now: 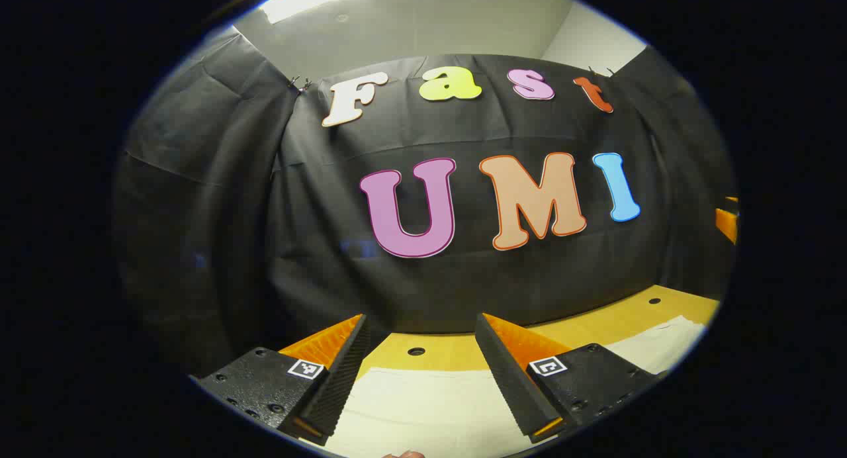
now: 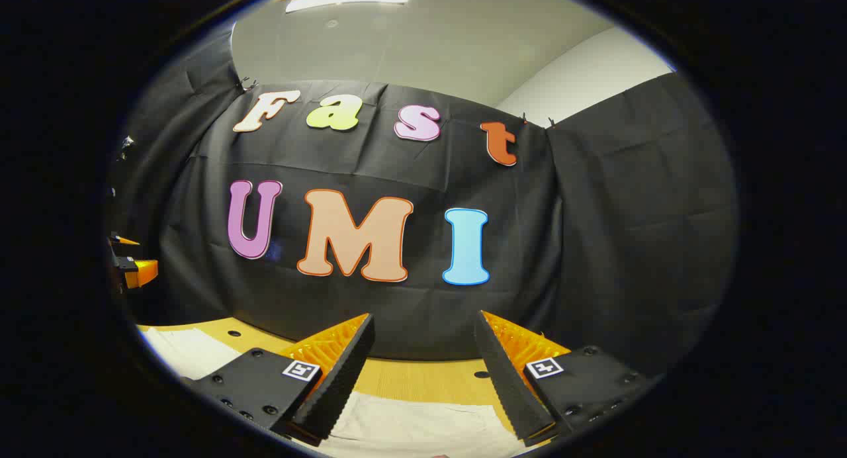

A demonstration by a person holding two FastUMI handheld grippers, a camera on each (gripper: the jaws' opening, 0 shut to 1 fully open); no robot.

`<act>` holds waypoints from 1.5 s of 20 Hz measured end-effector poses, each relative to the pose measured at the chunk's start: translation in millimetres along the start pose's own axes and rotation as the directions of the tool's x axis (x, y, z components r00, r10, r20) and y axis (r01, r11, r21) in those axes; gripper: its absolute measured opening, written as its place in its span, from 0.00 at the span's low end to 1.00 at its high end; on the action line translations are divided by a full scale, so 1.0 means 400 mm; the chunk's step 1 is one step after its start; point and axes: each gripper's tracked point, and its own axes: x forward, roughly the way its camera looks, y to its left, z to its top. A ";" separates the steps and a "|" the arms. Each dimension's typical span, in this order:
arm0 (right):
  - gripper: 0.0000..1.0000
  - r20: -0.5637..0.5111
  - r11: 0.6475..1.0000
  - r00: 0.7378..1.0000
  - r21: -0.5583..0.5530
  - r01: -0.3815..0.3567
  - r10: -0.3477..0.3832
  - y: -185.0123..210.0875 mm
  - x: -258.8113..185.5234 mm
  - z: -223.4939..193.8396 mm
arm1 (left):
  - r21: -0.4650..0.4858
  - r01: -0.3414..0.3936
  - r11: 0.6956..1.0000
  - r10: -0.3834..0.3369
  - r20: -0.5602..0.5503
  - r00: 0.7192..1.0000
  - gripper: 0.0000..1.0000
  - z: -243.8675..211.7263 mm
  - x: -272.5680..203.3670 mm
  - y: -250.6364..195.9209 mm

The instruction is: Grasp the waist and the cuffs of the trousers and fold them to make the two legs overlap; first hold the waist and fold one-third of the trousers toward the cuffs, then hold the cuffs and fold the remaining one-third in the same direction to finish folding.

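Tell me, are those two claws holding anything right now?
Nothing. The left gripper and right gripper both hang open above the pale cream cloth trousers on the yellow wooden table.

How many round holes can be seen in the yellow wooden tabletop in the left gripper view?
2: one round dark hole between the left hand-held gripper fingers, another far right near the wall. The pale cloth trousers may hide more.

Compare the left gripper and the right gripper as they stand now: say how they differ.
The left gripper hangs over a broad spread of the pale trousers; the right gripper sees a narrower strip of them, with more bare table. Behind the left gripper the booth wall runs level; behind the right it slants. Both stand open, holding nothing, above the cloth.
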 end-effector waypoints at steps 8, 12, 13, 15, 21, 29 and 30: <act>0.98 -0.037 1.000 0.999 0.011 -0.004 0.004 -0.016 0.008 -0.015 | 0.010 0.002 1.000 -0.002 0.016 1.000 0.96 0.019 0.013 0.000; 0.97 -0.039 1.000 0.999 0.004 0.003 -0.002 -0.024 0.013 -0.016 | 0.007 0.001 1.000 -0.001 0.019 1.000 0.96 0.020 0.013 -0.004; 0.97 -0.039 1.000 0.999 -0.002 0.000 0.000 -0.022 0.012 -0.018 | 0.007 0.000 1.000 -0.001 0.020 1.000 0.96 0.021 0.013 -0.004; 0.98 -0.038 1.000 0.999 -0.015 -0.003 0.002 -0.021 0.012 -0.020 | 0.007 -0.001 1.000 0.001 0.020 1.000 0.96 0.024 0.014 -0.005; 0.98 -0.035 0.999 0.999 -0.037 -0.013 0.012 -0.019 0.005 -0.025 | 0.004 -0.016 1.000 0.016 0.015 1.000 0.96 0.015 0.005 0.001; 0.97 -0.080 0.978 0.996 -0.201 -0.057 0.042 -0.075 -0.016 -0.081 | 0.000 -0.021 1.000 0.021 0.000 1.000 0.96 -0.001 0.000 0.003; 0.97 -0.093 0.968 0.994 -0.239 -0.071 0.051 -0.084 -0.025 -0.093 | 0.003 -0.023 1.000 0.023 0.000 1.000 0.96 -0.001 -0.001 0.005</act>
